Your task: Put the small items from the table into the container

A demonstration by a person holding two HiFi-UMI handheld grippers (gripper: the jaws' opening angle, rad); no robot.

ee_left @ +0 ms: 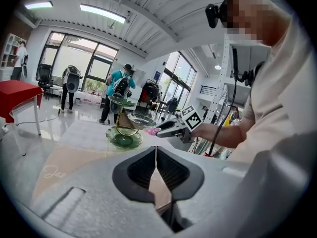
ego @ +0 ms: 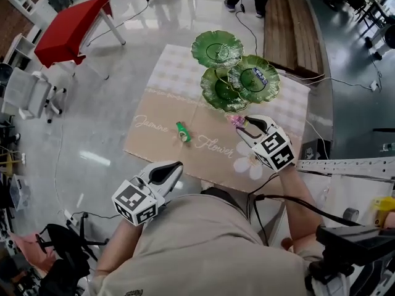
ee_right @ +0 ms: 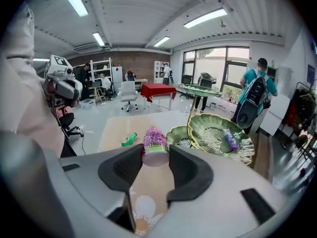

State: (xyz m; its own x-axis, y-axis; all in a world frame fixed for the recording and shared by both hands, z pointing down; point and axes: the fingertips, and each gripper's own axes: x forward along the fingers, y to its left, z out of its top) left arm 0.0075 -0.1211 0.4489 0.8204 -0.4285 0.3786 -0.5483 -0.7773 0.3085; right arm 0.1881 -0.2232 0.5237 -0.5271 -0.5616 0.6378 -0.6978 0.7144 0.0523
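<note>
My right gripper point(ego: 241, 123) is shut on a small pink bottle point(ee_right: 155, 144), raised over the table beside the tiered green leaf-shaped stand point(ego: 237, 73). The bottle point(ego: 235, 119) sticks out from the fingertips toward the stand's lower dish point(ee_right: 179, 135). A purple item point(ee_right: 230, 139) lies in the middle dish point(ee_right: 218, 134). A small green bottle point(ego: 182, 132) lies on the brown mat point(ego: 203, 143). My left gripper point(ego: 175, 167) hangs shut and empty near the table's front edge; in the left gripper view its jaws meet in a thin seam point(ee_left: 156, 161).
A red table point(ego: 71, 29) and white chairs point(ego: 31, 94) stand on the floor to the left. A wooden bench point(ego: 293, 29) lies beyond the stand. Cables point(ego: 345, 82) run across the floor at right. People stand in the background.
</note>
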